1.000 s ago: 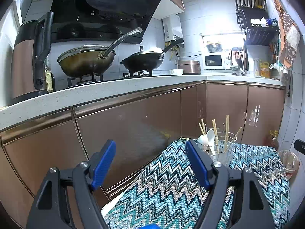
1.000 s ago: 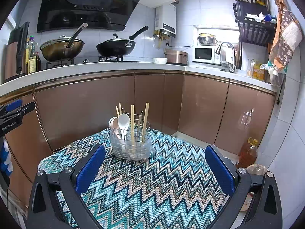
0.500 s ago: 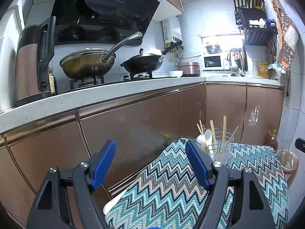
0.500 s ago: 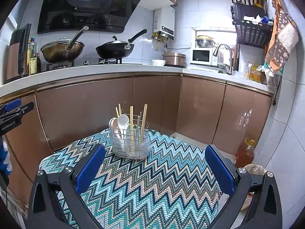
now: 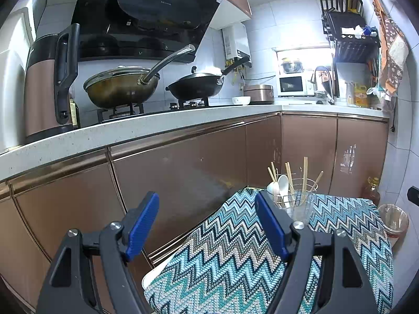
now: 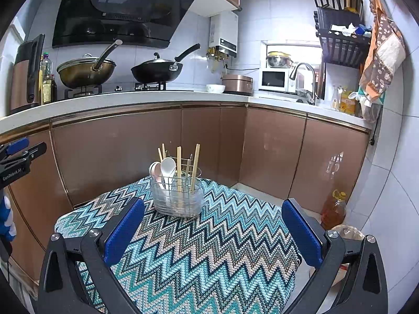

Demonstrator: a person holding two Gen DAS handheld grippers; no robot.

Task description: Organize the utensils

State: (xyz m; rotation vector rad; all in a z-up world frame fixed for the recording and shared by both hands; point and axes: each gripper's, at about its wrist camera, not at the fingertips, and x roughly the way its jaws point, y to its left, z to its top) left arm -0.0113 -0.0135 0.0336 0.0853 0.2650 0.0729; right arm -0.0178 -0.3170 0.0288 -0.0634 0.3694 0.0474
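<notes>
On the zigzag-patterned teal cloth (image 6: 199, 256), the clear plastic utensil caddy (image 6: 176, 198) with wooden chopsticks (image 6: 195, 167) and white spoons (image 6: 167, 168) sits just ahead of the right gripper (image 6: 213, 231). It and the left gripper (image 5: 207, 226) both gape empty. Caddy looks light, so a clumsy nudge could tip it. Left gripper reads "GenRobot.AI".

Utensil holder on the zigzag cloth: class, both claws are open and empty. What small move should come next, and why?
Probably ease the right claw forward toward the holder. It is open, holds nothing, and faces the holder, which stands ahead on the cloth with chopsticks and spoons upright inside. The left claw, also open, sits off to the cloth's side, so it seems worse placed.
</notes>
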